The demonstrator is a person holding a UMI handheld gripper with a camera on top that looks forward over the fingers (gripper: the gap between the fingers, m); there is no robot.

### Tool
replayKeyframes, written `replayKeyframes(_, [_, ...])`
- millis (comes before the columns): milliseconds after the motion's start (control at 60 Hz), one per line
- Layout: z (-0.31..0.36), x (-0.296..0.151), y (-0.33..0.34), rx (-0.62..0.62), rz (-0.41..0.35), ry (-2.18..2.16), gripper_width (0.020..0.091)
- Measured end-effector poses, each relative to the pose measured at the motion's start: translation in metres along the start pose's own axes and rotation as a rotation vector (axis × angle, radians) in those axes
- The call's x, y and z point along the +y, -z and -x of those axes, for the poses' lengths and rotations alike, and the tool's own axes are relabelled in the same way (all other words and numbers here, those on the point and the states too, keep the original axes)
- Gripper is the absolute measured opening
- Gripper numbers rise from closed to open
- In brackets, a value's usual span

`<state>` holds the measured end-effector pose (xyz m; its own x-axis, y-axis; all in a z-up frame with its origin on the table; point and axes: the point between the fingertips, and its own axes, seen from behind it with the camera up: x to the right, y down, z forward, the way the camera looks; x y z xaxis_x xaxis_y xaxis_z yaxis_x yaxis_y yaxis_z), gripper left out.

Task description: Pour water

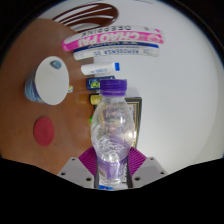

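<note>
A clear water bottle (112, 140) with a purple cap is clamped between the gripper (112, 172) fingers; a white cup (50, 80) is seen far left

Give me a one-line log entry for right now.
claw: shut on bottle | bottle: upright, purple cap on | cup: beyond, to the left | pour: not started

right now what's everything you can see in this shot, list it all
water bottle: one, clear with a purple cap, upright between the fingers
cup: one, white with a bluish side, on the table left of and beyond the bottle
table: one, brown, with a red round spot left of the bottle
packages: a few, white with pink and blue print, stacked beyond the bottle; what they hold I cannot tell
hand-held gripper: one, purple pads, fingers pressed on the bottle's lower sides
</note>
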<state>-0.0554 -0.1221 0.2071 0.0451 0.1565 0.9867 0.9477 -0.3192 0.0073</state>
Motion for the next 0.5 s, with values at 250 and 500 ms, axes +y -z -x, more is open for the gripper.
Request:
replayKeyframes(250, [-0.008, -0.03, -0.017, 0.139, -0.04, 0.472, 0.0368])
replayKeyframes(500, [-0.007, -0.043, -0.02, 0.128, -0.061, 0.546, 0.037])
